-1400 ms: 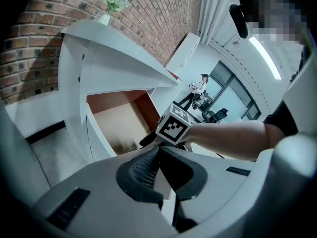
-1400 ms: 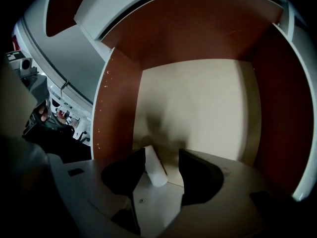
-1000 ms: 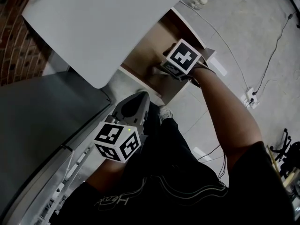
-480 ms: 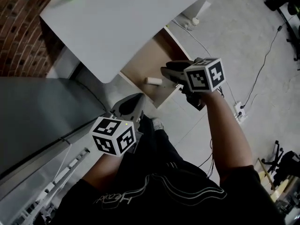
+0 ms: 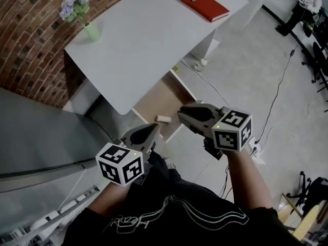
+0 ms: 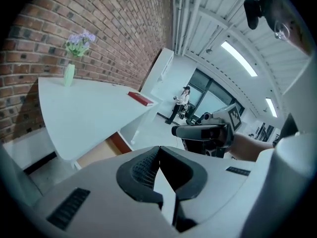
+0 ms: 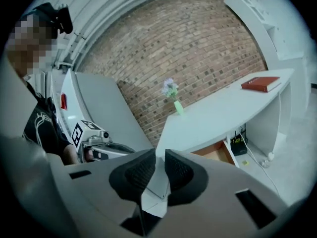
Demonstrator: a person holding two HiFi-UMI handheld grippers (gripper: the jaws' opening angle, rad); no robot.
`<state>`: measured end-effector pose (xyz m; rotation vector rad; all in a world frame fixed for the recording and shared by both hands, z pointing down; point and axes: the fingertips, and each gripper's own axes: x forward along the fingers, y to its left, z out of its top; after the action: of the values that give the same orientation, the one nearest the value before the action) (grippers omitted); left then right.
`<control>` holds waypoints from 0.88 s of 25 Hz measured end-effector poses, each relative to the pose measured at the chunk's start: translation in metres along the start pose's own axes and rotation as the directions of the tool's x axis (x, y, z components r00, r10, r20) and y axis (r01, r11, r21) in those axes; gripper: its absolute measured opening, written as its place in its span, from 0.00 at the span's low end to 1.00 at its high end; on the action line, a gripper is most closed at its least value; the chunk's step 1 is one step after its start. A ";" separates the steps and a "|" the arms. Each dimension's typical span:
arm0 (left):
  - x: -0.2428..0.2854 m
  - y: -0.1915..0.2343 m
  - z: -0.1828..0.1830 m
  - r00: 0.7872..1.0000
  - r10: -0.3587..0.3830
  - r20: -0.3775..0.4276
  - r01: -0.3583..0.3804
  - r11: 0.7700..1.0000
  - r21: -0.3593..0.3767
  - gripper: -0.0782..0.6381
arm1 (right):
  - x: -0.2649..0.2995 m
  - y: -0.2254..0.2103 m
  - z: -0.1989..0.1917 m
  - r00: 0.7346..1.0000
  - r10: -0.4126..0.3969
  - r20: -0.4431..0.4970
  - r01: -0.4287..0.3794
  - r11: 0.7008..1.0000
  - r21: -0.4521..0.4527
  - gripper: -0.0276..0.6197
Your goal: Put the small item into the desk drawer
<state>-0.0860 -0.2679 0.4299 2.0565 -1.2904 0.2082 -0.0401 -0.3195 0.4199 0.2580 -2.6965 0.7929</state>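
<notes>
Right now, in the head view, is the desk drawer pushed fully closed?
No, the drawer stands pulled out from under the desk, and the small item lies on its floor.

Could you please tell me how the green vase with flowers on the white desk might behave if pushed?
The vase looks slim and tall with flowers above, so it would probably tip rather than slide. It stands near the desk edge, so a push could send it off.
</notes>
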 end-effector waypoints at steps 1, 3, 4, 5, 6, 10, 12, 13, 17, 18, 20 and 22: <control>-0.007 -0.008 0.010 1.000 -0.009 0.015 0.009 1.000 0.006 0.14 | -0.011 0.010 0.011 0.999 0.001 0.033 0.000 0.999 -0.032 0.16; -0.021 -0.027 0.031 0.998 -0.028 0.053 0.027 1.000 0.012 0.14 | -0.037 0.029 0.030 0.997 -0.006 0.083 0.012 0.997 -0.080 0.14; -0.029 -0.037 0.041 0.997 -0.040 0.073 0.039 0.999 0.017 0.14 | -0.050 0.039 0.038 0.995 -0.012 0.098 0.020 0.996 -0.086 0.14; -0.036 -0.049 0.049 0.995 -0.053 0.090 0.051 0.998 0.025 0.14 | -0.064 0.048 0.044 0.994 -0.016 0.111 0.026 0.996 -0.088 0.14; -0.044 -0.060 0.055 0.992 -0.067 0.104 0.063 0.997 0.037 0.14 | -0.076 0.058 0.049 0.991 -0.013 0.130 0.025 0.996 -0.088 0.13; -0.068 -0.105 0.082 0.979 -0.141 0.148 0.123 0.985 0.121 0.14 | -0.111 0.102 0.068 0.984 0.028 0.177 0.002 0.986 -0.166 0.13; -0.081 -0.129 0.096 0.971 -0.176 0.161 0.148 0.974 0.173 0.14 | -0.124 0.124 0.075 0.980 0.052 0.194 -0.010 0.977 -0.211 0.13; -0.089 -0.139 0.102 0.968 -0.188 0.166 0.154 0.968 0.196 0.14 | -0.130 0.136 0.079 0.976 0.070 0.206 -0.025 0.977 -0.214 0.13; -0.114 -0.168 0.119 0.959 -0.215 0.187 0.165 0.954 0.251 0.14 | -0.149 0.165 0.093 0.959 0.099 0.265 -0.042 0.976 -0.213 0.13; -0.117 -0.173 0.121 0.956 -0.219 0.193 0.166 0.952 0.258 0.14 | -0.153 0.168 0.095 0.957 0.095 0.275 -0.033 0.974 -0.223 0.13; -0.121 -0.180 0.123 0.952 -0.231 0.200 0.173 0.947 0.270 0.14 | -0.158 0.173 0.098 0.953 0.087 0.291 -0.015 0.970 -0.241 0.12; -0.121 -0.184 0.123 0.949 -0.243 0.198 0.183 0.942 0.281 0.14 | -0.159 0.176 0.100 0.951 0.074 0.301 0.005 0.967 -0.255 0.12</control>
<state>-0.0171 -0.2067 0.1950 2.4896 -1.2104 0.0396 0.0383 -0.2158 0.1980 0.2950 -3.0663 0.4364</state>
